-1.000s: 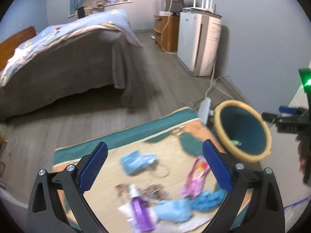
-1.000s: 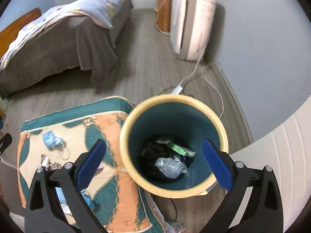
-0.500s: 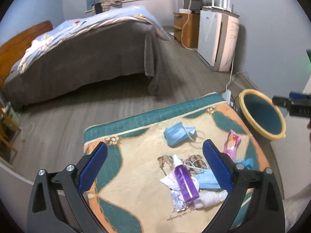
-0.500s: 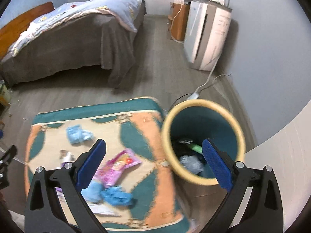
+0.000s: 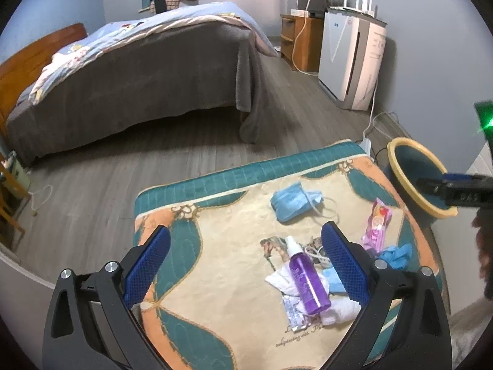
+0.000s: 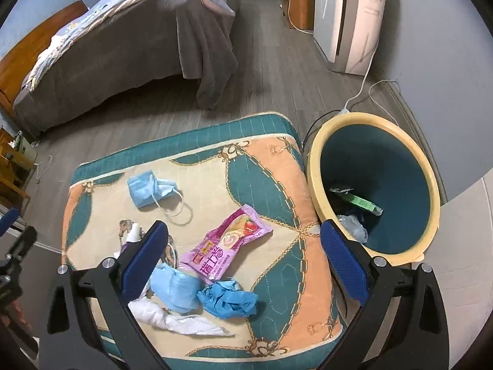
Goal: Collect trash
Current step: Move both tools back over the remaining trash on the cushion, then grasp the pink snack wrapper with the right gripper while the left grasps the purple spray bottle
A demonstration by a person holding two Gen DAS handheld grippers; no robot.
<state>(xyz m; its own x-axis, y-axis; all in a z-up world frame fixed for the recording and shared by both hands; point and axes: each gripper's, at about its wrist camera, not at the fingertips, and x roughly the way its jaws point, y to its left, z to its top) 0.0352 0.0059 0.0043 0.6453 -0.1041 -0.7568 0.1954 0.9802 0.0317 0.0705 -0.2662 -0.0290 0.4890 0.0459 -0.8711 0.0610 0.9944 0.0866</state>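
A patterned cushion (image 6: pixel 271 166) (image 5: pixel 215 277) carries trash: a blue face mask (image 6: pixel 148 188) (image 5: pixel 292 203), a pink snack wrapper (image 6: pixel 225 243) (image 5: pixel 377 225), a crumpled blue glove (image 6: pixel 228 300) (image 5: pixel 396 254), another light-blue mask (image 6: pixel 175 286), white tissue (image 6: pixel 175 320) (image 5: pixel 279 280) and a purple spray bottle (image 5: pixel 305 274). A teal bin with a yellow rim (image 6: pixel 317 166) (image 5: pixel 397 151) stands to the cushion's right and holds trash. My left gripper (image 5: pixel 246 265) is open and empty above the cushion. My right gripper (image 6: pixel 245 260) is open and empty above the wrapper and glove.
A bed with a grey cover (image 5: pixel 138 71) stands beyond the cushion across wood floor. A white air purifier (image 5: pixel 351 58) and a wooden cabinet (image 5: pixel 302 43) stand by the right wall. Cables and a power strip (image 6: pixel 357 98) lie behind the bin.
My right gripper moved left from over the bin to over the cushion. My left gripper pulled back and left, so the whole cushion shows. Both stayed open.
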